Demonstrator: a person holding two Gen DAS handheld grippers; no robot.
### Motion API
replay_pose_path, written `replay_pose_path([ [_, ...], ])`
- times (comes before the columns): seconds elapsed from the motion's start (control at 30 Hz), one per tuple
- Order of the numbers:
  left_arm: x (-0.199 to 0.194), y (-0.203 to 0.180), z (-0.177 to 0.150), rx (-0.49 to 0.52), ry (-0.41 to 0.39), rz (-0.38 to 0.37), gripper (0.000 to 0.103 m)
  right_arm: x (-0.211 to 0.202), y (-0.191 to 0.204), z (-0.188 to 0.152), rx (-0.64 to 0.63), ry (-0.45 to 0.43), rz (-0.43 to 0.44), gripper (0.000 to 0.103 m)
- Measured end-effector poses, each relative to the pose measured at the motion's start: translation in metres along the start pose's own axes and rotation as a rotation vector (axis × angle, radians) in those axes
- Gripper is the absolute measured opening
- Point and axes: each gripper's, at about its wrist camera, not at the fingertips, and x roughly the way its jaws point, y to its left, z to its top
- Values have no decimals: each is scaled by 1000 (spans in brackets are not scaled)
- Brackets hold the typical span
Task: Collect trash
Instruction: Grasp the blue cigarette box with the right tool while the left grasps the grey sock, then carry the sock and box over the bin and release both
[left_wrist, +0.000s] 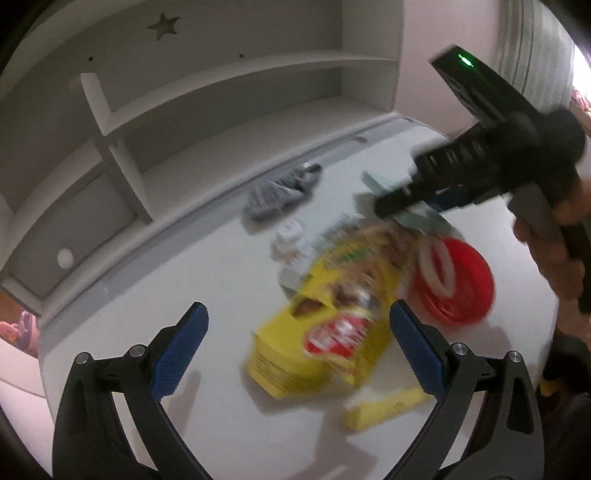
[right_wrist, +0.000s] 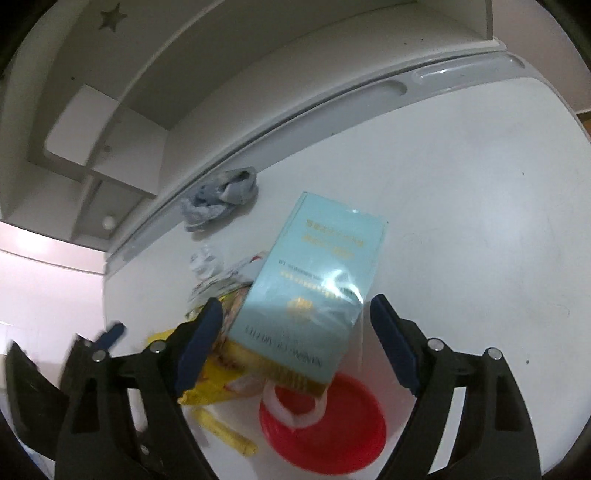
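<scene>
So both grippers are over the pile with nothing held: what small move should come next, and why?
Probably lower the right gripper onto the light blue box and close. Its jaws are open with that box between and beyond them, lying on top of the yellow package, so it likely comes off first.

desk bare rightward, clutter pile centre

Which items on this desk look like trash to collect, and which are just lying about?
Probably trash:
yellow snack box, opened
yellow strip
crumpled white wrapper

Probably just lying about:
light blue book, resting on the pile
red lid
white tape roll
grey cloth
</scene>
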Motion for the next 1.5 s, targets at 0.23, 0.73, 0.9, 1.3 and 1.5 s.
replay_pose_path([
  [0.23,25,23,51,-5,30,48,96,-28,-5,-4,-63,-107,36,67],
  [0.73,111,22,108,-73,205,51,17,-105,-71,-57,-105,-222,81,68],
  [0.9,69,-22,116,-62,117,35,15,-145,-131,-88,-42,-319,21,68],
  [1.3,15,-348,111,284,-1,-391,15,-244,-358,-250,338,-533,-264,68],
  [1.5,27,-494,63,494,47,-524,16,-236,-446,-329,511,-492,-314,68],
])
